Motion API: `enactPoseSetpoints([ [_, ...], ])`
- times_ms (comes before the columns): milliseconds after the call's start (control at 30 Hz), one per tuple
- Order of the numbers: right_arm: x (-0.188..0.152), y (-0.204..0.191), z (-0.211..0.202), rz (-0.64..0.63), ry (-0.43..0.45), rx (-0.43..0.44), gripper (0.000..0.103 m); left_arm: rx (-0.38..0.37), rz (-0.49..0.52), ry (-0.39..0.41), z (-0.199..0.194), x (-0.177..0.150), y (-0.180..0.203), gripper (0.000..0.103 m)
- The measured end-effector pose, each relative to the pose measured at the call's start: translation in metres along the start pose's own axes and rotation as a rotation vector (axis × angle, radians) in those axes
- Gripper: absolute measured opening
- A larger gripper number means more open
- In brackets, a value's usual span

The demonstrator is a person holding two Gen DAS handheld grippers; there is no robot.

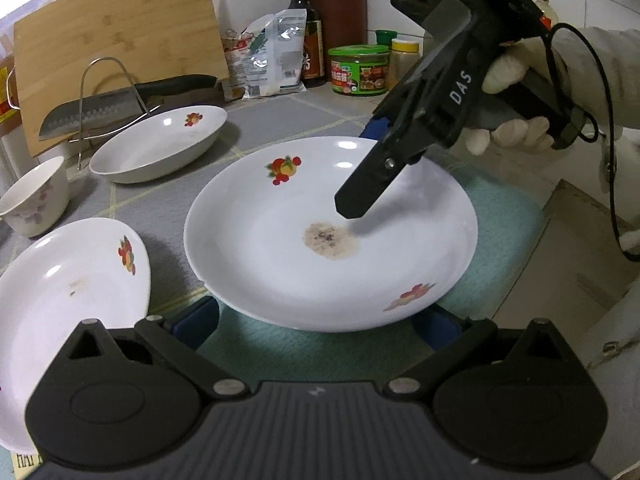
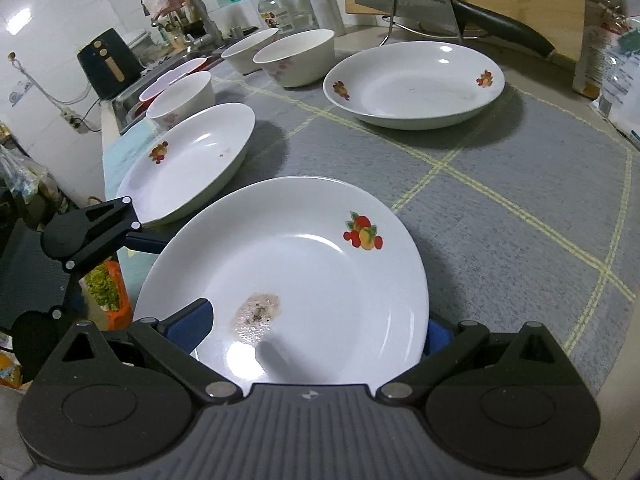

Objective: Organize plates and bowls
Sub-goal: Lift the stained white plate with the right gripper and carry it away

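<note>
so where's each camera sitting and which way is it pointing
Left wrist: on the left gripper, facing the back wall with cutting board and bottles; shows the right gripper and gloved hand.
Right wrist: on the right gripper, facing the sink end and the bowls; the left gripper shows at left.
Shared: the stained plate, two other plates, the knife.

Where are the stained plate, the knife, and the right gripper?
stained plate [image 1: 280,248], left wrist view, bare white centre beside the brown stain.
knife [image 1: 92,114], left wrist view, flat of the blade.
right gripper [image 1: 360,204], left wrist view, finger tips over the plate.
</note>
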State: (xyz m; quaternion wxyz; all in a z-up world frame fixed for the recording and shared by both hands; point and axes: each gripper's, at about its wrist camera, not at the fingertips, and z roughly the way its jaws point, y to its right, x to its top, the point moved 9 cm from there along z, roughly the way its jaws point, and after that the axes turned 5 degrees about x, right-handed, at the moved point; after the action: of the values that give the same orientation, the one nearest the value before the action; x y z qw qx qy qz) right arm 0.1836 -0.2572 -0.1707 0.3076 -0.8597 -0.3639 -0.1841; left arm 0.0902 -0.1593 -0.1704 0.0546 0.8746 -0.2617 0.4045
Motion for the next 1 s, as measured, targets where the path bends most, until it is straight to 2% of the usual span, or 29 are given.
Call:
enactPoseSetpoints([
  [300, 0.001, 0.0, 0.0, 0.01, 0.002, 0.008, 0.103, -0.016, 0.017, -0.005, 0.002, 0.003, 0.003, 0.102],
  [567, 0.001, 0.002, -0.004, -0.008, -0.005, -0.026, 0.103, -0.014, 0.014, -0.003, -0.001, 0.01, 0.005, 0.102],
  [733, 0.006, 0.009, -0.018, -0.016, 0.019, -0.046, 0.103, -0.015, 0.015, 0.014, 0.001, 0.023, 0.005, 0.102],
  [1000, 0.012, 0.039, -0.044, 0.002, 0.062, -0.115, 0.103, -0.035, 0.045, 0.044, 0.028, 0.053, 0.016, 0.102],
])
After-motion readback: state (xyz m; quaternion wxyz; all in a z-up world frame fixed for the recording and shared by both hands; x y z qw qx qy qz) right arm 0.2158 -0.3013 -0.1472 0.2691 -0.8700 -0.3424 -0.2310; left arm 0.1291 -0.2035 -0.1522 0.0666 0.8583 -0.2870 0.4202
